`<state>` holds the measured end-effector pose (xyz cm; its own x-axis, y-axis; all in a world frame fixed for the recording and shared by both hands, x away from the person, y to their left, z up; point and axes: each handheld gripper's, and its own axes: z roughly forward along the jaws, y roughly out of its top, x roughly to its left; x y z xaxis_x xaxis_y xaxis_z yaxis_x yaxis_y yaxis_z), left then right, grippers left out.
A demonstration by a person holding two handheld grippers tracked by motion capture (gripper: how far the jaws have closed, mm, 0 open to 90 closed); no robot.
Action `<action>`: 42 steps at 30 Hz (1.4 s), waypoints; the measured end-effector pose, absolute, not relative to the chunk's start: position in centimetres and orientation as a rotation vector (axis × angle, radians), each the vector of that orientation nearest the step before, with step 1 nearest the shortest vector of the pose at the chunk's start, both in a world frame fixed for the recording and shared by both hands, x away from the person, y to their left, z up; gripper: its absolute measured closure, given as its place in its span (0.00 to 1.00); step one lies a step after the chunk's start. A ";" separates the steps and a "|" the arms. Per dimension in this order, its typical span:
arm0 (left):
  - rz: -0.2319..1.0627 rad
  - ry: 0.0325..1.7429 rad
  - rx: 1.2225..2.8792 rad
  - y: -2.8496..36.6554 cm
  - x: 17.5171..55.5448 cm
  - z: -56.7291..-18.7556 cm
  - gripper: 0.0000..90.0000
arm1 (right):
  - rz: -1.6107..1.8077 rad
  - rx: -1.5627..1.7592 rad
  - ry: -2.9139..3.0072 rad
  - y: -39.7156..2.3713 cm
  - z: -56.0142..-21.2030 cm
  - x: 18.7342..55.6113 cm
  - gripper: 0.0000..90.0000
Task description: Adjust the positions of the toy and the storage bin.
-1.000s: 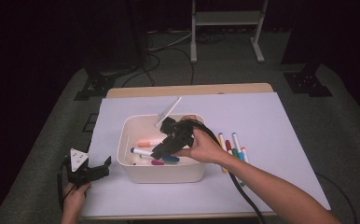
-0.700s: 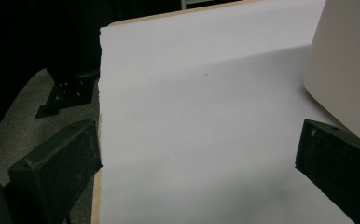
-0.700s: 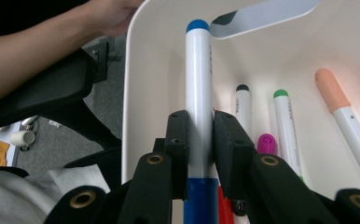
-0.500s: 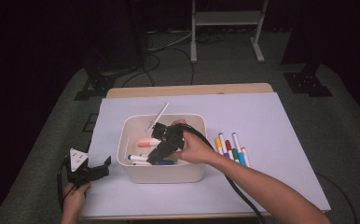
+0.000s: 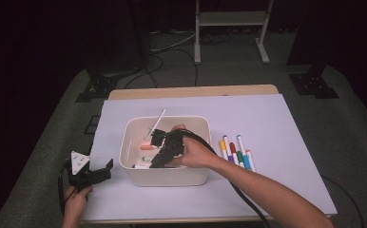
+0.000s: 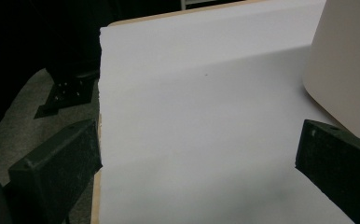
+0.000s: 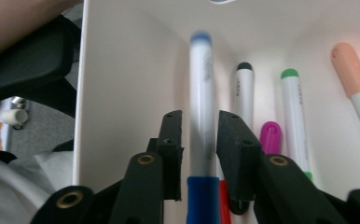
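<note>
My right gripper (image 5: 157,153) is down inside the white bin (image 5: 165,179), pointing toward its front left corner. In the right gripper view its jaws (image 7: 200,135) have just been opening. A blurred white marker with a blue cap (image 7: 201,93) lies between them along the bin wall (image 7: 122,93), and the pads stand slightly off it. Black-capped (image 7: 245,93), green (image 7: 294,112), magenta (image 7: 272,136) and peach (image 7: 353,70) markers lie on the bin floor. My left gripper (image 5: 95,175) rests at the table's front left, open and holding nothing (image 6: 192,172).
Several coloured markers (image 5: 236,153) lie in a row on the white sheet (image 5: 276,123) right of the bin. The bin's outer wall (image 6: 346,70) stands close to the right of the left gripper. The table's left edge (image 6: 100,121) runs beside that gripper.
The right hand has sunk down and to the left, deeper into the bin. Its jaws have parted around the blue-capped marker. The left gripper has stayed put.
</note>
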<state>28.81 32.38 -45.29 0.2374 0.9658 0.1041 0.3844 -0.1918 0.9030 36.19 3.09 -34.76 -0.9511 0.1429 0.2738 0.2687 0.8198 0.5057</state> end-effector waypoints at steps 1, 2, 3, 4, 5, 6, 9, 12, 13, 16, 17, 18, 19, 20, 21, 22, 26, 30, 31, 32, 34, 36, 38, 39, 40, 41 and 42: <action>0.928 1.259 1.721 32.4 28.8 -45.3 0.00 | -0.833 -0.314 -2.790 3.0 -34.6 36.0 0.75; 0.928 1.259 1.720 32.4 28.8 -45.3 0.00 | -0.841 -0.316 -2.796 2.8 -34.3 35.9 0.74; 0.926 1.259 1.721 32.4 28.8 -45.3 0.00 | -0.843 -0.314 -2.807 2.7 -34.2 35.8 0.74; 0.925 1.260 1.720 32.4 28.8 -45.3 0.00 | -0.855 -0.318 -2.815 2.5 -33.9 35.6 0.73; 0.926 1.260 1.719 32.4 28.8 -45.3 0.00 | -0.868 -0.317 -2.817 2.1 -33.5 35.6 0.72; 0.926 1.260 1.720 32.4 28.8 -45.3 0.00 | -0.890 -0.321 -2.816 1.6 -33.1 35.5 0.71; 0.928 1.262 1.723 32.4 28.8 -45.3 0.00 | -0.967 -0.352 -2.795 -0.2 -31.8 35.5 0.69; 0.930 1.261 1.724 32.3 28.8 -45.3 0.00 | -1.030 -0.394 -2.792 -2.1 -30.5 35.5 0.66; 0.931 1.262 1.724 32.3 28.8 -45.3 0.00 | -1.045 -0.404 -2.791 -2.8 -30.1 35.5 0.65; 0.932 1.261 1.724 32.3 28.8 -45.3 0.00 | -1.083 -0.459 -2.791 -4.9 -29.3 35.5 0.62; 0.934 1.262 1.725 32.3 28.8 -45.3 0.00 | -1.097 -0.483 -2.788 -5.6 -29.1 35.5 0.62; 0.934 1.263 1.724 32.3 28.8 -45.3 0.00 | -1.110 -0.501 -2.788 -6.3 -28.9 35.4 0.61; 0.934 1.262 1.724 32.3 28.8 -45.3 0.00 | -1.118 -0.519 -2.787 -7.0 -28.9 35.4 0.60; 0.934 1.263 1.724 32.3 28.8 -45.3 0.00 | -1.128 -0.538 -2.790 -7.8 -28.8 35.3 0.59; 0.933 1.263 1.725 32.3 28.8 -45.3 0.00 | -1.135 -0.548 -2.792 -8.3 -28.8 35.3 0.58; 0.933 1.263 1.726 32.3 28.8 -45.3 0.00 | -1.140 -0.571 -2.793 -9.2 -28.8 35.3 0.56; 0.935 1.261 1.732 32.3 28.8 -45.3 0.00 | -1.168 -0.664 -2.751 -11.8 -28.8 35.1 0.50; 0.937 1.262 1.732 32.3 28.8 -45.3 0.00 | -1.199 -0.714 -2.729 -14.0 -29.1 35.0 0.45; 0.937 1.263 1.731 32.3 28.7 -45.3 0.00 | -1.200 -0.729 -2.737 -14.5 -29.2 34.9 0.44; 0.936 1.263 1.732 32.3 28.7 -45.3 0.00 | -1.205 -0.736 -2.746 -15.1 -29.4 34.9 0.44; 0.937 1.263 1.729 32.3 28.8 -45.3 0.00 | -1.213 -0.775 -2.747 -16.2 -29.8 34.8 0.43; 0.935 1.263 1.728 32.3 28.8 -45.3 0.00 | -1.216 -0.814 -2.750 -17.5 -30.4 34.7 0.43; 0.935 1.264 1.728 32.3 28.8 -45.3 0.00 | -1.221 -0.855 -2.741 -18.8 -31.1 34.6 0.42; 0.936 1.263 1.733 32.3 28.8 -45.3 0.00 | -1.223 -0.876 -2.738 -19.4 -31.5 34.6 0.42; 0.938 1.262 1.730 32.3 28.8 -45.3 0.00 | -1.215 -0.905 -2.731 -20.0 -32.0 34.6 0.41; 0.938 1.262 1.731 32.3 28.8 -45.3 0.00 | -1.215 -0.926 -2.729 -20.6 -32.4 34.5 0.41; 0.939 1.262 1.730 32.3 28.8 -45.3 0.00 | -1.202 -0.955 -2.727 -21.1 -32.9 34.5 0.40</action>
<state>28.78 32.28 -45.30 0.2333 0.9656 0.1151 0.3879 -0.2009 0.8995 34.49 -21.13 -32.88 -0.8136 0.5272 0.2452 0.5366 0.5187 0.6656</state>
